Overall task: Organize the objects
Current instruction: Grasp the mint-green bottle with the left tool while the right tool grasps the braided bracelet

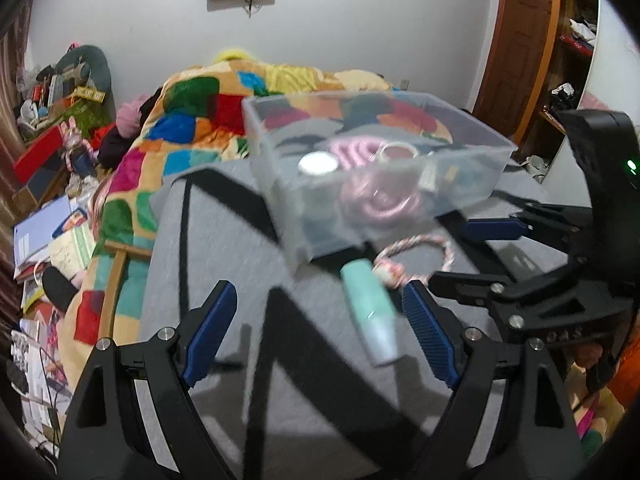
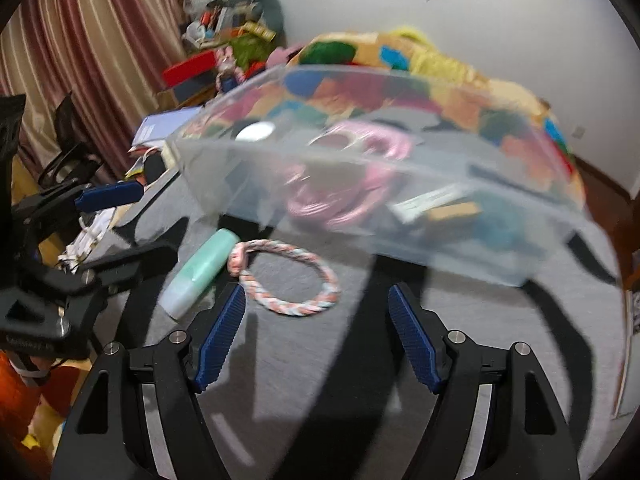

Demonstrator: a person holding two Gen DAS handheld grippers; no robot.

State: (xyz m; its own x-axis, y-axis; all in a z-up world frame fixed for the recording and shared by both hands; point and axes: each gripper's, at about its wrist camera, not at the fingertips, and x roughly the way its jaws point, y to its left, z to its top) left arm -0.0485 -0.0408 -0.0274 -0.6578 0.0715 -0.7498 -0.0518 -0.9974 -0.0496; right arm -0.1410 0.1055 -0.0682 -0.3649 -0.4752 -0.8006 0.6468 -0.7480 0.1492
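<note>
A clear plastic box (image 1: 280, 184) (image 2: 500, 256) stands on a grey cloth with black stripes (image 1: 224, 216) (image 2: 360, 360). It holds a pink coiled cable (image 1: 376, 200) (image 2: 320, 208), a white round lid (image 1: 318, 163) (image 2: 255, 132) and other small items. A mint green tube (image 1: 370, 312) (image 2: 200, 272) and a pink braided rope ring (image 1: 416, 258) (image 2: 292, 284) lie on the cloth in front of the box. My left gripper (image 1: 320, 336) (image 2: 120, 220) is open, with the tube between its fingers. My right gripper (image 2: 316, 336) (image 1: 472, 252) is open and empty, just short of the rope ring.
A bed with a colourful patchwork blanket (image 1: 192, 120) (image 2: 440, 72) lies behind the box. A cluttered desk with books and papers (image 1: 52, 216) (image 2: 208, 40) is at the left. A wooden door (image 1: 520, 40) and shelves (image 1: 568, 64) are at the right.
</note>
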